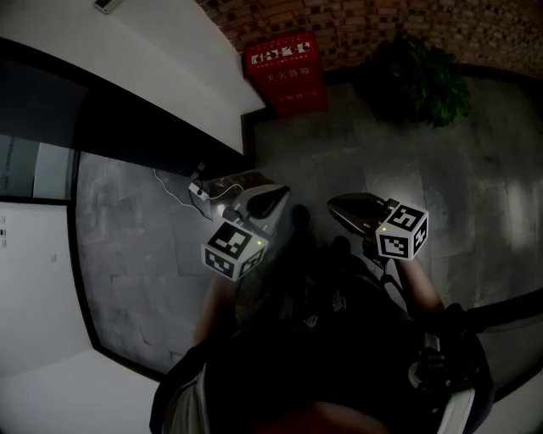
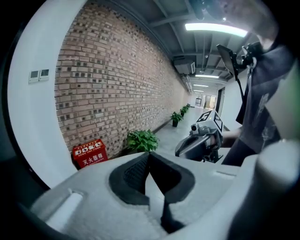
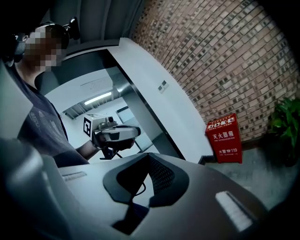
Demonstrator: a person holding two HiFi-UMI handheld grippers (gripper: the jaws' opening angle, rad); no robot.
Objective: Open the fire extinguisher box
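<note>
My left claw (image 2: 149,157) and right claw (image 3: 149,158) are both pinched together, empty. The red fire extinguisher box (image 1: 286,73) stands far off on the floor (image 1: 475,169) against the brick wall (image 1: 407,21); I should step close, squarely facing its front.

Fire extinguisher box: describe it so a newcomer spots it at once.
Find the brick wall. At its foot, in the corner beside the white wall, stands the box. It is the only red thing there, with white lettering, left of a green plant.

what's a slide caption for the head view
Shut left gripper and right gripper held short of the red extinguisher box
</note>
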